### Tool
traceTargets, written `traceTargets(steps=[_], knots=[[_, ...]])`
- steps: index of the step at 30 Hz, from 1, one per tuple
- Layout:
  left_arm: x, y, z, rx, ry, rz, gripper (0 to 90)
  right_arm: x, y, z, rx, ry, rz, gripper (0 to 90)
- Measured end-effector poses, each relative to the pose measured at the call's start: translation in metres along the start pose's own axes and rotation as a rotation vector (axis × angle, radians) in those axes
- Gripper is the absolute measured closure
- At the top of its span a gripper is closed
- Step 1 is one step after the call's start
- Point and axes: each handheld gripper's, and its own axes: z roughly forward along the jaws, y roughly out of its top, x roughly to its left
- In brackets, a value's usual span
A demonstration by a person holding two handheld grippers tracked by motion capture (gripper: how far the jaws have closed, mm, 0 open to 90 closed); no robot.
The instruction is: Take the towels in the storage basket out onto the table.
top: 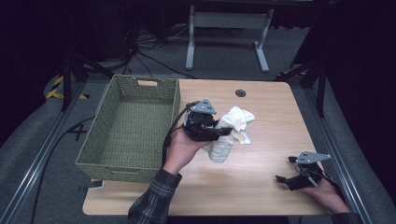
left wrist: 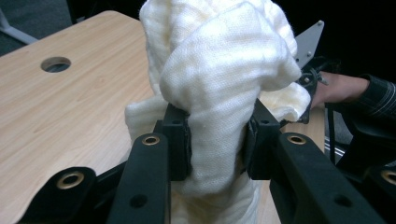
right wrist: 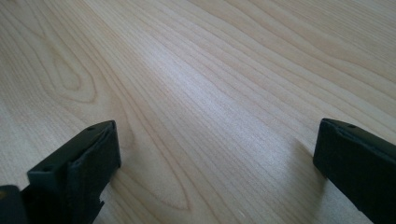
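Note:
A crumpled white cloth [top: 231, 133] hangs over the middle of the wooden table [top: 261, 186]. My left gripper [top: 224, 132] is shut on the cloth, just right of the basket. In the left gripper view the cloth [left wrist: 219, 79] bulges up between both black pads and is squeezed by them, with my left gripper [left wrist: 218, 144] clamped around its middle. My right gripper [top: 284, 179] rests low at the table's right front corner, held in a hand. In the right gripper view its jaws stand wide apart over bare wood, my right gripper [right wrist: 217, 158] open with nothing between them.
A green woven basket [top: 93, 144] with an empty inside stands on the left part of the table, its rim close to my left hand. A round cable hole [top: 240, 93] lies near the far edge. Table legs and cables are on the floor behind.

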Motion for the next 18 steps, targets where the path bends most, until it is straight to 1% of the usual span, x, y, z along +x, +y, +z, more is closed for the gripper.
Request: traceTargets(steps=[6,7,8,11,12,18], knots=[[-0.005,-0.005,0.021,0.015,-0.001,0.01,67.8,0.0,0.0,0.0,0.0,-0.001,-0.003,0.4],[-0.005,-0.005,0.021,0.015,-0.001,0.01,67.8,0.0,0.0,0.0,0.003,0.001,0.0,0.2],[-0.005,-0.006,0.025,0.018,-0.002,0.008,67.8,0.0,0.0,0.0,0.003,0.001,0.0,0.2],[-0.007,-0.01,0.039,0.056,0.003,0.032,67.8,0.0,0.0,-0.001,0.003,0.004,0.006,0.4],[-0.008,-0.011,0.043,0.071,0.002,0.034,67.8,0.0,0.0,-0.001,0.002,0.003,0.004,0.4],[-0.009,-0.02,0.062,0.107,-0.009,0.054,67.7,0.0,0.0,0.0,0.002,0.001,0.0,0.4]])
